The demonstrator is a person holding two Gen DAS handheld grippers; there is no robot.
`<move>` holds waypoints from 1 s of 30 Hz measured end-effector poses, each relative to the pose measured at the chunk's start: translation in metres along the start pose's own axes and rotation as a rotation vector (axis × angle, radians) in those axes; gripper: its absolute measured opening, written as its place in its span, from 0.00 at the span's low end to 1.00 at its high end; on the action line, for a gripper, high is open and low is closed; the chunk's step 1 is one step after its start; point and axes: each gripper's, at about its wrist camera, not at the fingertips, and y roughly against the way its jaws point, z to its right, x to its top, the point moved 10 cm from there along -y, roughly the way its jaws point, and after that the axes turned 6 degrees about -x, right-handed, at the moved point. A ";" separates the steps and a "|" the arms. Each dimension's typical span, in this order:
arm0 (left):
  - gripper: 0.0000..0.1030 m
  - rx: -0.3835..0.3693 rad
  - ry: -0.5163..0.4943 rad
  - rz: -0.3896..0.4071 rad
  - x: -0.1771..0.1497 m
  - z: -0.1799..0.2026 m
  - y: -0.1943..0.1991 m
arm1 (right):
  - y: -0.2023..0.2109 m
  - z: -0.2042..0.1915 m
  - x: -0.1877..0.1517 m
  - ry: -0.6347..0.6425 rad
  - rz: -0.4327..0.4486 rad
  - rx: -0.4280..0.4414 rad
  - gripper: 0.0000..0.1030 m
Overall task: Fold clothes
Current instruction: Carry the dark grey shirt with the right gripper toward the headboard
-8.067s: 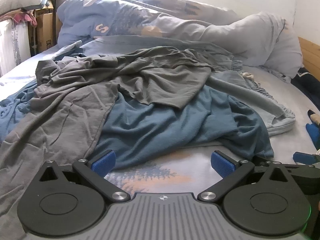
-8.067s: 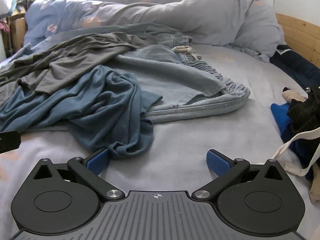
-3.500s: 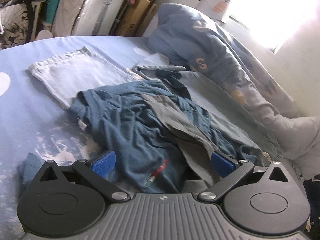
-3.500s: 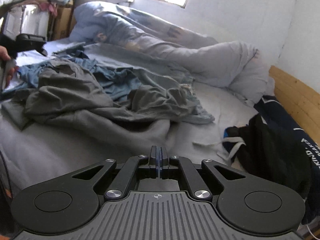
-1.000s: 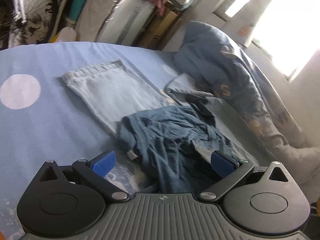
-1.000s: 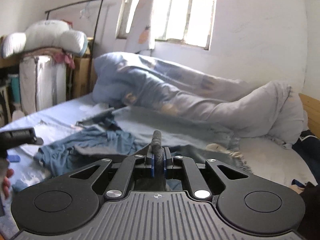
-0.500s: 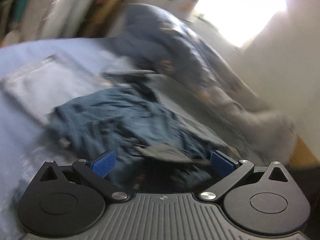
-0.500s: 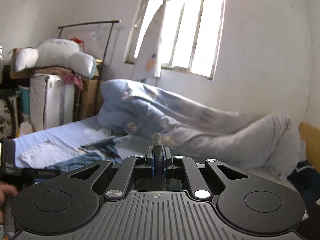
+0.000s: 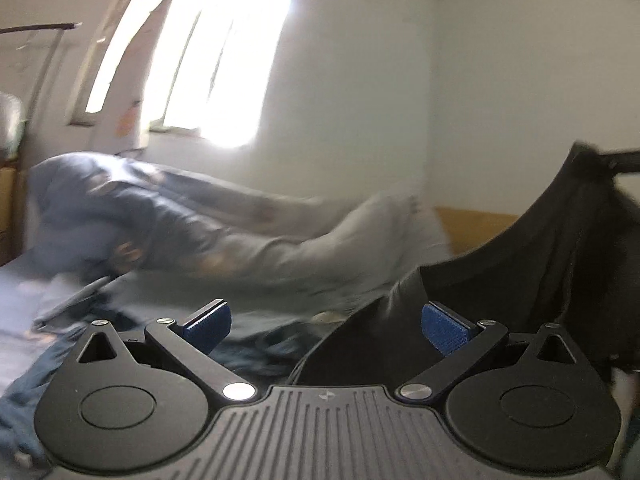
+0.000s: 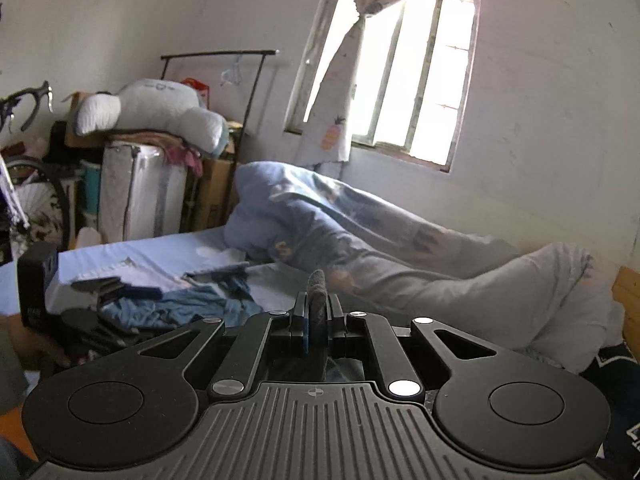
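Observation:
My right gripper is shut on a fold of the dark grey shirt, lifted high above the bed. In the left wrist view the same shirt hangs as a dark sheet at the right, stretched down from the right gripper at the upper right edge. My left gripper is open and empty, with the shirt's lower edge between and just beyond its blue pads. A blue shirt lies crumpled on the bed. The left wrist view is blurred.
A rolled blue-grey duvet lies along the wall under the window. Folded light trousers lie on the blue sheet at left. Boxes, a plush toy and a bicycle stand beyond the bed. A wooden bed frame is at right.
My right gripper has risen further with the grey shirt. My left gripper has swung up and right, from the blue shirt on the bed toward the hanging grey shirt.

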 end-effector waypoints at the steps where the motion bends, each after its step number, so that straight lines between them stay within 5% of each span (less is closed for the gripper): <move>1: 1.00 -0.060 -0.009 0.006 0.001 0.021 0.003 | 0.007 0.004 -0.005 -0.007 -0.001 0.008 0.09; 6: 1.00 -0.334 -0.090 -0.023 -0.008 0.086 -0.009 | 0.033 0.031 -0.026 -0.073 -0.001 -0.015 0.09; 16: 1.00 -0.625 -0.093 -0.125 -0.035 0.148 -0.028 | 0.043 0.062 -0.045 -0.157 0.022 -0.098 0.10; 24: 1.00 -0.590 -0.100 -0.146 -0.045 0.138 -0.033 | 0.042 0.065 -0.056 -0.146 -0.013 -0.112 0.10; 30: 1.00 -0.521 0.022 -0.035 -0.016 0.105 -0.023 | 0.048 0.051 -0.085 -0.095 -0.134 -0.081 0.11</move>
